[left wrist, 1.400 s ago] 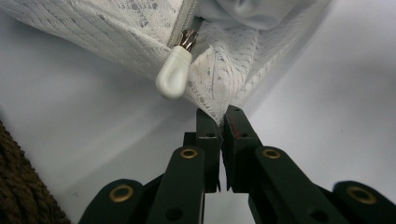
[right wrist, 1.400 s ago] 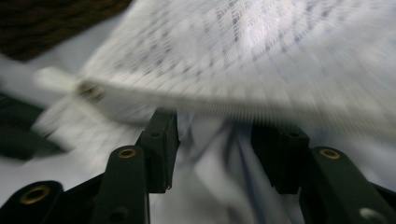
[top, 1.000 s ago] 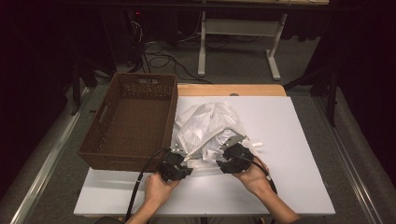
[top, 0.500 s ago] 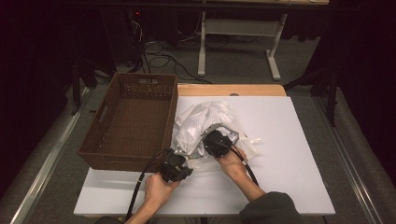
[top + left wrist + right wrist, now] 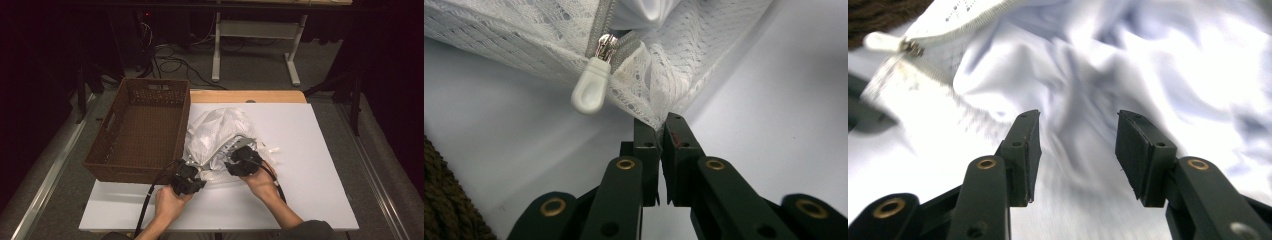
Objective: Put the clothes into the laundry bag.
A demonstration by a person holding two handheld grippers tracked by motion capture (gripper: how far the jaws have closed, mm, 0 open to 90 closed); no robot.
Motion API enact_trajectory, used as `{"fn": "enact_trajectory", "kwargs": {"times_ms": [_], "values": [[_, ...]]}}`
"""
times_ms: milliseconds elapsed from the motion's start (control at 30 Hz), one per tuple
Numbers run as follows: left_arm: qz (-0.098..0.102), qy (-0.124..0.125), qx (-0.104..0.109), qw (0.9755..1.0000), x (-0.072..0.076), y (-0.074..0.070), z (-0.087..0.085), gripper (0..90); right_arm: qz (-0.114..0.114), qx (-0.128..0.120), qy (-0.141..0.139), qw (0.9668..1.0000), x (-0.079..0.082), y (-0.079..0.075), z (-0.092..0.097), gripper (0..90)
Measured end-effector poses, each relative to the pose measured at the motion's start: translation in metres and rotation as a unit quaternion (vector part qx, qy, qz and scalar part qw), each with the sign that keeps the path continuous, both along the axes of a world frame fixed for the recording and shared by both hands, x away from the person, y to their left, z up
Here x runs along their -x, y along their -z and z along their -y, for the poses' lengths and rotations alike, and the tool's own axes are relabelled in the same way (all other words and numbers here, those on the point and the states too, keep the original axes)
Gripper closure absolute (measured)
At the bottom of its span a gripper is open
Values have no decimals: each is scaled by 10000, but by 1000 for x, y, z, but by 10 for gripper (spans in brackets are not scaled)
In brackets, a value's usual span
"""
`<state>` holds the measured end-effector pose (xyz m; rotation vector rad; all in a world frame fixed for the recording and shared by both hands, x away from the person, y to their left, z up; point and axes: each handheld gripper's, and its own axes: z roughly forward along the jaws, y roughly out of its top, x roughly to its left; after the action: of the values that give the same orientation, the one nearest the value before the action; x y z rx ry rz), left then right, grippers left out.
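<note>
Mesh laundry bag (image 5: 220,135): on table (image 5: 310,165), beside wicker basket (image 5: 140,130). My left tongs (image 5: 659,125) clamped on its corner near zip pull (image 5: 590,85); my right tongs (image 5: 1075,150) apart above white cloth (image 5: 1128,65).

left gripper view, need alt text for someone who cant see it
The left gripper has its black jaws shut on a corner of a white mesh laundry bag over a white table. The bag's white zipper pull hangs just left of the pinch.
</note>
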<state>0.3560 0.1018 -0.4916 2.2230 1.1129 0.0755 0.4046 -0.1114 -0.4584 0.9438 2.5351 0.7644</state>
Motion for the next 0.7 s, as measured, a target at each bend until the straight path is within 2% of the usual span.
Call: {"fn": "enact_trajectory", "kwargs": {"times_ms": [67,133,200,300,367,433,567,600,700], "values": [[-1,-37,42,10000,0,0,0,851,101,-140,75,9998,7,-5,18,538],[6,-47,56,10000,-1,0,-1,850,195,-130,250,9994,11,-9,36,550],[12,-59,66,10000,-1,0,-1,849,302,-118,531,9981,11,-11,54,557],[35,-52,51,10000,-1,-1,-2,846,345,-117,974,9946,5,-10,74,555],[62,-93,75,9999,-1,-2,-2,845,369,-2,1159,9926,-1,-7,78,539],[90,-105,86,9999,0,-3,-3,843,295,149,1286,9911,-10,-1,79,515],[145,-102,96,9998,1,-7,-6,844,30,314,1519,9879,-27,13,78,491],[156,-110,124,9997,1,-7,-7,845,-29,295,1503,9882,-30,16,77,533],[195,-147,167,9996,0,-9,-10,846,-198,275,1281,9912,-30,20,76,849]]}}
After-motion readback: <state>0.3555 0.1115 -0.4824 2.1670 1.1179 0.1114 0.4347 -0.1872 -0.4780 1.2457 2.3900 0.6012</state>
